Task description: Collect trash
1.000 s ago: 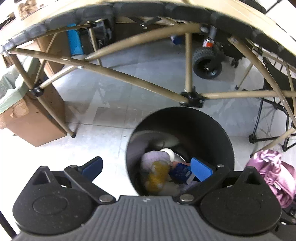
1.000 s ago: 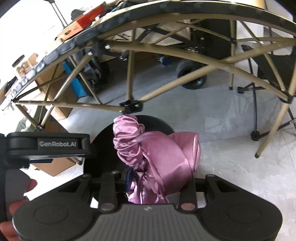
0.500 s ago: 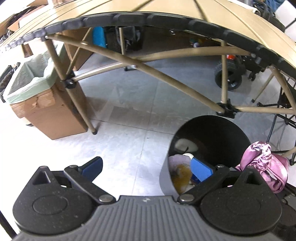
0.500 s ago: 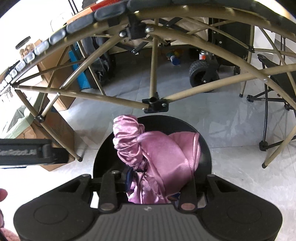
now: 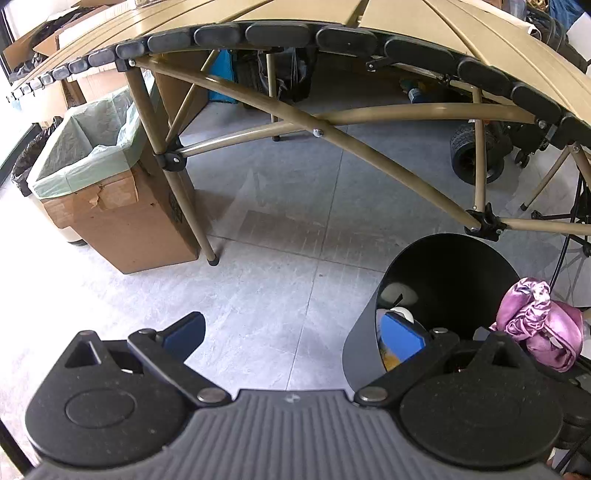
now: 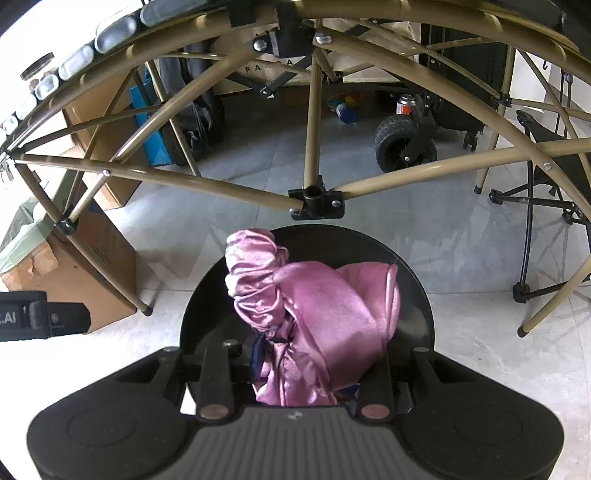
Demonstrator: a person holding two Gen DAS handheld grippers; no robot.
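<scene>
Pink satin cloth [image 6: 317, 317], one piece, bunched and gathered, is pinched between the two fingers of the right gripper [image 6: 306, 373], filling the centre of the right wrist view. It hangs directly above the mouth of one black round bin [image 6: 417, 295], whose rim arcs behind it. In the left wrist view the same cloth [image 5: 539, 325] shows at the right edge, just beside the bin [image 5: 369, 332].

Left gripper [image 5: 291, 332]: one, jaws spread wide, nothing between them. Two blue pads are visible; one fingertip [image 5: 184, 334] sits lower left over bare floor, the other overlaps the bin's opening at lower right.

Bin contents, seen from the left wrist view: several items, among them one whitish round object [image 5: 402, 314] and something yellow-orange [image 5: 391, 360]; I cannot count them fully.

Tan folding table [image 5: 295, 18]: one, slatted top arcing across the upper frame, with many crossed tubular legs below it.

Cardboard box [image 5: 122, 221]: one, lined with a pale green bag, at middle left.

Black rubber wheel [image 5: 476, 158]: one, upper right.

Grey tiled floor [image 5: 280, 221]: throughout.
</scene>
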